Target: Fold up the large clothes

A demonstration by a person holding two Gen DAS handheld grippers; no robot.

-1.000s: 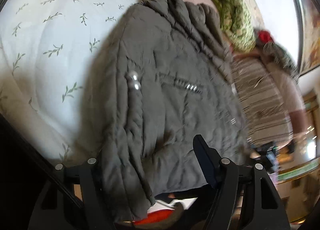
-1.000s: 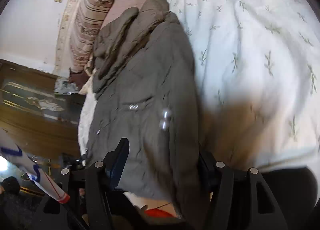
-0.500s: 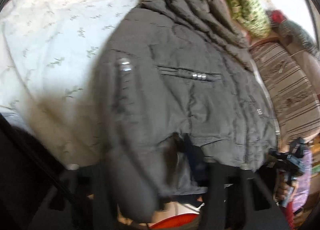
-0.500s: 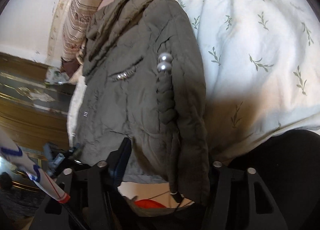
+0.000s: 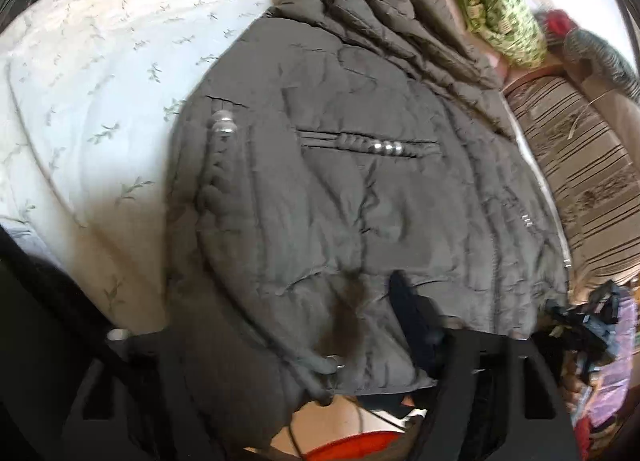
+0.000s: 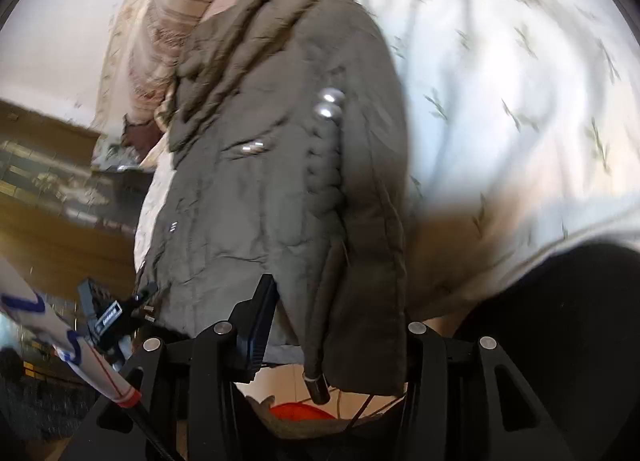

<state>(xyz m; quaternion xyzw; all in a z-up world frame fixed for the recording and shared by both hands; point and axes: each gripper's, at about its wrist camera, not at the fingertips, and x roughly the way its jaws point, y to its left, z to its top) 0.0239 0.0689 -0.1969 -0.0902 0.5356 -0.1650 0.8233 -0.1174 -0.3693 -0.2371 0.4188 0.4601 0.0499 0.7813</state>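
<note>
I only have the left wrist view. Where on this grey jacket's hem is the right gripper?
Observer: The right gripper straddles the jacket hem below the braided trim. I cannot tell whether it is pinching.
Operator: Anything dangling there?
Observer: A drawstring toggle hangs between its fingers.
Operator: What's past the jacket on that side?
Observer: Brown wooden furniture, and nearer the camera a white tube with blue marks.

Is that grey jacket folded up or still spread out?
Partly folded: the jacket lies doubled lengthwise on the bedsheet, its near hem inside both grippers.
</note>
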